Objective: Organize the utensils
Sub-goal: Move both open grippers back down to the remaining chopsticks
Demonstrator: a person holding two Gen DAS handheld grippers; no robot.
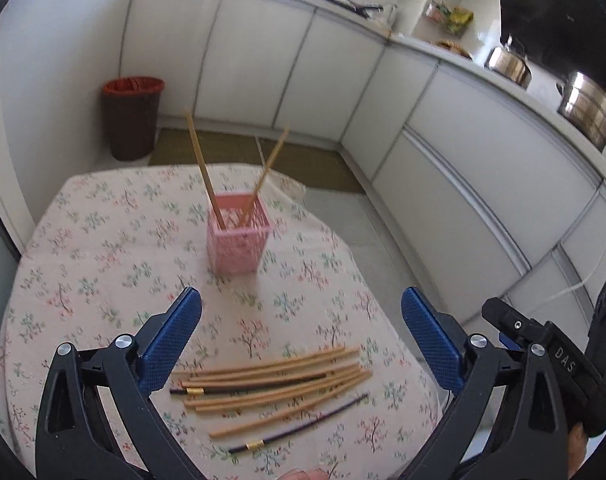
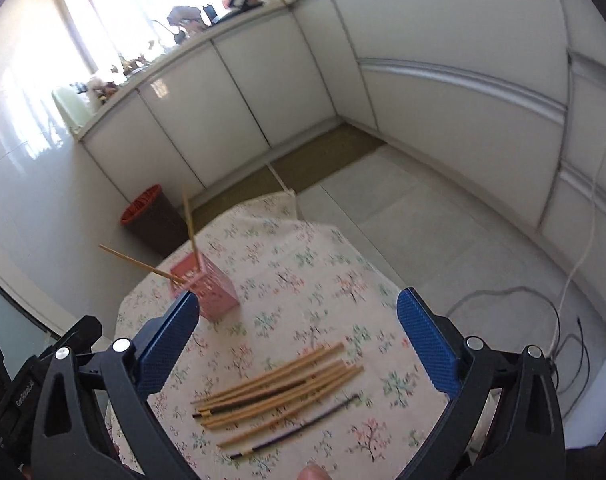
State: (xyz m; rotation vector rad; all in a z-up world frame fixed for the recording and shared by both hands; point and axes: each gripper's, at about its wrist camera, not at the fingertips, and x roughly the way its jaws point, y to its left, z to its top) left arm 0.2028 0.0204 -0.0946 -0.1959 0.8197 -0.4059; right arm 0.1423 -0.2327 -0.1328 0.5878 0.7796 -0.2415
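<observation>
2 chopsticks point(image 1: 201, 168) lean in the pink holder point(image 1: 239, 236); the rest lie in a loose pile point(image 1: 271, 384) on the floral tablecloth point(image 1: 103, 260). Left gripper point(image 1: 301, 340) and right gripper point(image 2: 299, 344) hover wide and empty — a careless pinch may scatter the crossed sticks or grab several.

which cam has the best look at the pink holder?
Left wrist. The pink holder stands near frame centre, unblocked, open top and both chopsticks inside visible. In the right wrist view the holder sits off to the left, smaller, blurred, its near corner cut off by a blue finger pad.
</observation>
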